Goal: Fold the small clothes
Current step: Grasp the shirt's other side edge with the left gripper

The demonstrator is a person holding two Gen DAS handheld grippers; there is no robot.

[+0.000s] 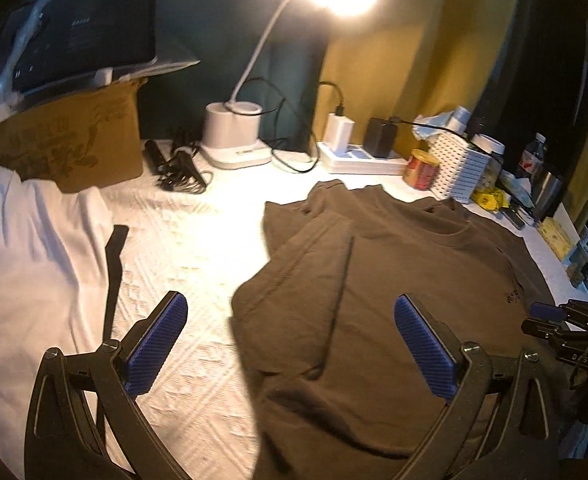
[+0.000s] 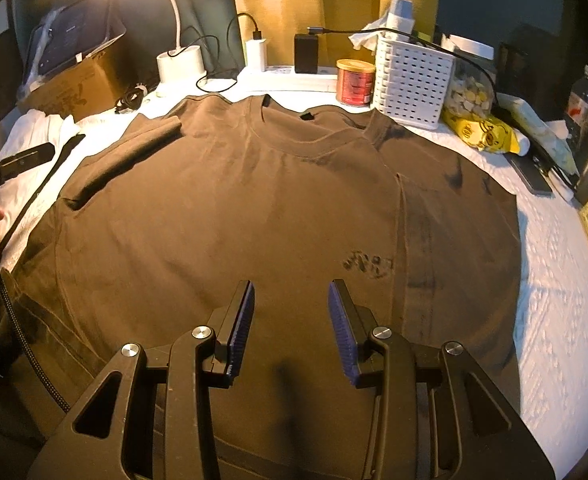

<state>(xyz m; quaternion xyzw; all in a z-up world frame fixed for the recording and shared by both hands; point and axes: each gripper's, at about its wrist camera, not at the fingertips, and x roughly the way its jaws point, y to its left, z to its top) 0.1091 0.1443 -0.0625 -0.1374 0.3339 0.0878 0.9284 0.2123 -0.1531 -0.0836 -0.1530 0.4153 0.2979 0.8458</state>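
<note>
A brown T-shirt (image 2: 254, 208) lies front up on the white textured tablecloth (image 2: 553, 280), collar toward the back, its left sleeve folded inward. It also shows in the left wrist view (image 1: 393, 280). My right gripper (image 2: 292, 304) hovers open over the shirt's lower middle, holding nothing. My left gripper (image 1: 290, 320) is wide open above the shirt's left edge, one finger over the tablecloth (image 1: 182, 248), holding nothing. The right gripper's tips (image 1: 549, 314) show at the right edge of the left wrist view.
A white garment (image 1: 26, 248) lies at the left. Behind stand a cardboard box (image 1: 74, 136), a lamp base (image 1: 234, 136), a power strip (image 1: 357, 156) with chargers, a red can (image 2: 355, 82), a white basket (image 2: 411, 84), a yellow packet (image 2: 481, 132).
</note>
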